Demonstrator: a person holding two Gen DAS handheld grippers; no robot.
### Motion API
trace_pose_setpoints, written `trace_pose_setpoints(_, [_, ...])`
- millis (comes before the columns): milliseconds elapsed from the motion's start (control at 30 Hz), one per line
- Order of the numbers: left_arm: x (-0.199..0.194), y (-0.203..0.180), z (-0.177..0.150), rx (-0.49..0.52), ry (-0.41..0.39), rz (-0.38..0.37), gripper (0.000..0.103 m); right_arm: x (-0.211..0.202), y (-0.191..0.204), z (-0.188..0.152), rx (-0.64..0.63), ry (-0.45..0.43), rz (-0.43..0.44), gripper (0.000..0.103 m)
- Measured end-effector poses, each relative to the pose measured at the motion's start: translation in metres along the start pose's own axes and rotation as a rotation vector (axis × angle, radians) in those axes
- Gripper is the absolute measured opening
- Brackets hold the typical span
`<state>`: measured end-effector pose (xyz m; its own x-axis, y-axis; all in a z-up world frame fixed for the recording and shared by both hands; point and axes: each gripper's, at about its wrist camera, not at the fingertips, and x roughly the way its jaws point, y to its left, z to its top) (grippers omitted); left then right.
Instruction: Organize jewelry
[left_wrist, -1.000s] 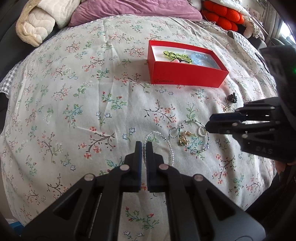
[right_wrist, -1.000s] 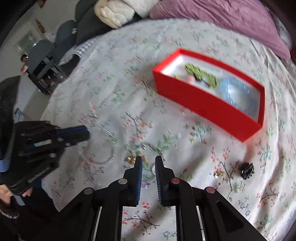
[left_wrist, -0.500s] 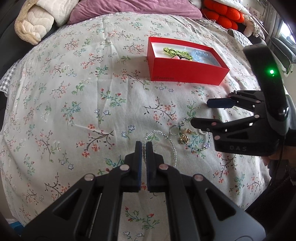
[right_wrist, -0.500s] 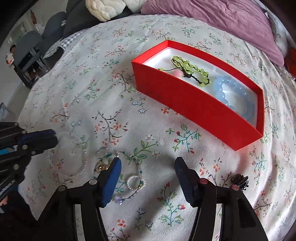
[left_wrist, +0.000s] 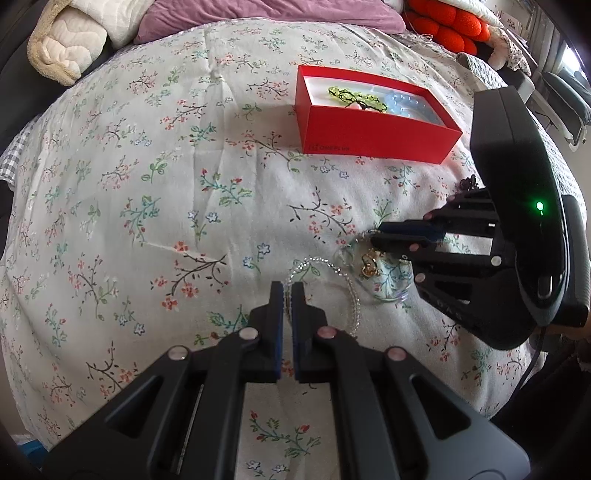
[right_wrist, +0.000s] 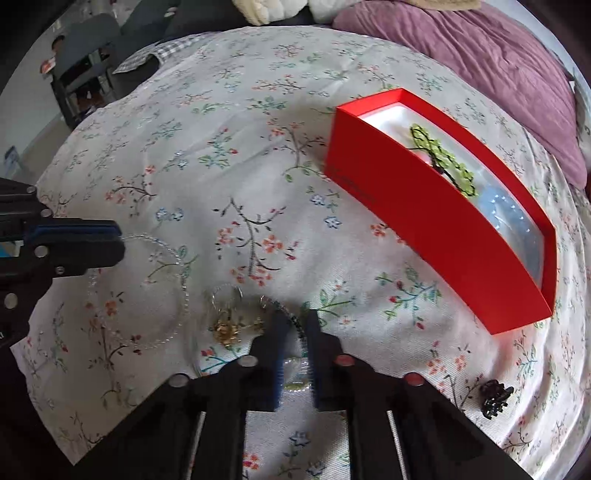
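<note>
Floral bedspread (left_wrist: 155, 192), jewelry heap near front edge. My right hand-held gripper (right_wrist: 295, 328) down over tangled pile (right_wrist: 236, 325), jaws narrowed astride dark beaded strand (right_wrist: 291, 321); whether gripped, cannot tell. My left hand-held gripper (left_wrist: 287, 295) nearly closed at rim of clear bead bracelet (left_wrist: 332, 280); grip unclear. Red box (left_wrist: 373, 136) lies ahead, well apart, long axis crosswise; right nearer.

- I am in a home bedroom, working over a bed with a floral bedspread (left_wrist: 155, 192).
- A purple pillow (left_wrist: 266, 14) lies at 12 o'clock.
- A cream quilted blanket (left_wrist: 66, 48) sits at 10 o'clock.
</note>
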<state>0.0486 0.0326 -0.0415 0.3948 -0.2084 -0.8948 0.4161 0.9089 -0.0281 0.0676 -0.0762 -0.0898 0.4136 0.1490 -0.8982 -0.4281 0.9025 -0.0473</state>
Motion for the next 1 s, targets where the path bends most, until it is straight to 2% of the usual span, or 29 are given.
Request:
trace_pose_setpoints(133, [-0.004, 0.002, 0.000, -0.008, -0.010, 0.000, 0.005, -0.008, 0.000, 0.000, 0.016, -0.013, 0.043, 0.003])
trace_pose_setpoints(500, [-0.020, 0.008, 0.008, -0.039, -0.064, -0.002, 0.005, -0.060, -0.011, 0.005, 0.070, -0.134, 0.094, 0.003])
trace_pose_setpoints(1000, [-0.049, -0.016, 0.055, -0.053, -0.190, -0.037, 0.005, -0.120, -0.048, 0.020, 0.194, -0.272, 0.079, 0.003])
